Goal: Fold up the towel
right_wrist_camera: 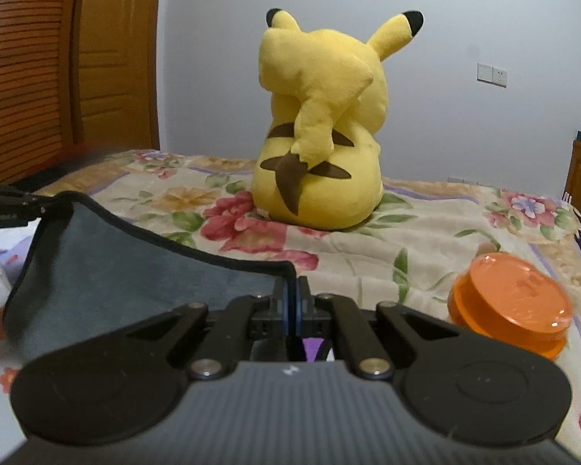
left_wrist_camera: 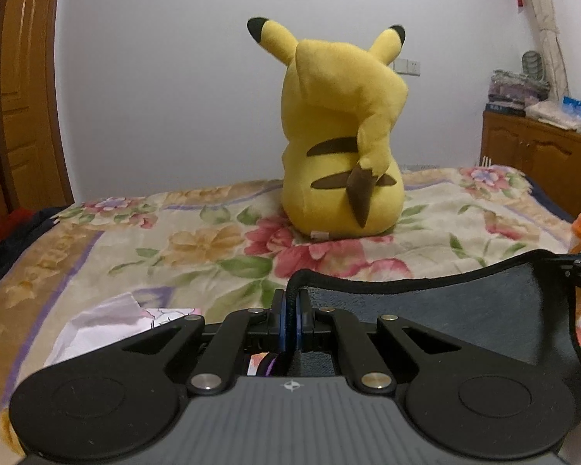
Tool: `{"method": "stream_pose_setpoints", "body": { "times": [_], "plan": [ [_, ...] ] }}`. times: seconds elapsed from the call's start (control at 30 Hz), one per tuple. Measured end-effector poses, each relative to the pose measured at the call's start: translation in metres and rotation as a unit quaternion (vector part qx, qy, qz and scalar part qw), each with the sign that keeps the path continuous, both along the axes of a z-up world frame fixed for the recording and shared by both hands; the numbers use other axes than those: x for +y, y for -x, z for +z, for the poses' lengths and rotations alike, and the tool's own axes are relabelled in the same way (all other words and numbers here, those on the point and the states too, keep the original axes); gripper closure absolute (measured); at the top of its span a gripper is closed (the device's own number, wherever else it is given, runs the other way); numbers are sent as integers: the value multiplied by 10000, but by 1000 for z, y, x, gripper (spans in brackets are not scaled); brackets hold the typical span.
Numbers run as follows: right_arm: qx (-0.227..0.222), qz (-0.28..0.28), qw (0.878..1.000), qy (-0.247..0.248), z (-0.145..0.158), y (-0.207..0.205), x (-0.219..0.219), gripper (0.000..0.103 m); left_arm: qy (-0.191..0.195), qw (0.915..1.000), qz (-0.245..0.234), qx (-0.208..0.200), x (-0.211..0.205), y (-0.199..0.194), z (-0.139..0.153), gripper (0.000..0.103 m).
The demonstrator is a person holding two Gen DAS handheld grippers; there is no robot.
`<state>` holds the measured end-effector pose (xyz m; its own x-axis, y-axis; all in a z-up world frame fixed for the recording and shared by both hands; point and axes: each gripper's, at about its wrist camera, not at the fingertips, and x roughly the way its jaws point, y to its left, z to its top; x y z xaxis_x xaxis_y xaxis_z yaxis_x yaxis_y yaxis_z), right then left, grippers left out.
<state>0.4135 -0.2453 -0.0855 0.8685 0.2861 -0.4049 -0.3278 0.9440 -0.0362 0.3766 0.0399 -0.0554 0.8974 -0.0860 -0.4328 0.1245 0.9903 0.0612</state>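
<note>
Left gripper (left_wrist_camera: 291, 298): jaws pinched on one corner of the towel.
Towel (left_wrist_camera: 464, 310): dark grey, black-edged, sagging between both grippers.
Right gripper (left_wrist_camera: 579, 263): clamps the far corner at right.
Plush toy (left_wrist_camera: 341, 131): yellow, upright on the floral blanket (left_wrist_camera: 197, 240).
Crumpled paper (left_wrist_camera: 104, 321): lower left.

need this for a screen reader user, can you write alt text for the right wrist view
The right tool is shut on a corner of a dark grey towel that stretches left to the left tool, above a floral blanket. A yellow plush toy sits ahead, back to the camera; an orange container lies at right.
</note>
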Motion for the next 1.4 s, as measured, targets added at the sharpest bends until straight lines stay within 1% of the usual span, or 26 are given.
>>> {"method": "stream_pose_setpoints", "body": {
  "times": [0.23, 0.43, 0.6, 0.83, 0.9, 0.97, 1.0, 1.07, 1.1, 1.17, 1.23, 1.27, 1.3, 1.33, 1.4],
  "plan": [
    [205, -17, 9996, 210, -25, -13, 6, 99, -167, 9996, 8, 223, -2, -17, -26, 95],
    [533, -111, 9984, 152, -47, -25, 4, 99, -292, 9988, -8, 402, -5, -25, -44, 95],
    [685, -128, 9975, 146, -55, -28, 3, 98, -316, 9983, -6, 481, -5, -28, -49, 95],
    [765, -181, 9968, 120, -55, -27, 3, 98, -276, 9977, -45, 618, -6, -25, -49, 93],
    [778, -195, 9967, 120, -54, -26, 3, 95, -289, 9975, -70, 642, -7, -23, -47, 91],
    [797, -228, 9965, 108, -52, -25, 1, 91, -285, 9974, -97, 654, -8, -21, -46, 84],
    [795, -239, 9965, 110, -51, -24, 1, 91, -282, 9974, -105, 655, -9, -19, -45, 82],
    [797, -244, 9964, 141, -49, -20, 1, 91, -296, 9973, -130, 664, -10, -15, -43, 72],
    [800, -240, 9964, 164, -49, -19, 1, 90, -308, 9972, -135, 664, -11, -13, -42, 69],
    [819, -232, 9962, 178, -47, -13, 1, 89, -312, 9972, -170, 653, -12, -7, -40, 58],
    [856, -233, 9959, 165, -46, -8, 1, 88, -278, 9971, -205, 672, -13, -1, -37, 56],
    [871, -234, 9958, 162, -45, -4, 2, 81, -270, 9970, -217, 692, -13, 3, -36, 56],
    [886, -232, 9957, 163, -43, -1, 2, 67, -273, 9968, -227, 710, -13, 6, -34, 55],
    [893, -221, 9957, 146, -42, 3, 2, 63, -278, 9967, -243, 724, -14, 10, -32, 54],
    [902, -213, 9957, 86, -37, 11, 2, 61, -256, 9966, -262, 732, -14, 17, -29, 50]
  ]
}}
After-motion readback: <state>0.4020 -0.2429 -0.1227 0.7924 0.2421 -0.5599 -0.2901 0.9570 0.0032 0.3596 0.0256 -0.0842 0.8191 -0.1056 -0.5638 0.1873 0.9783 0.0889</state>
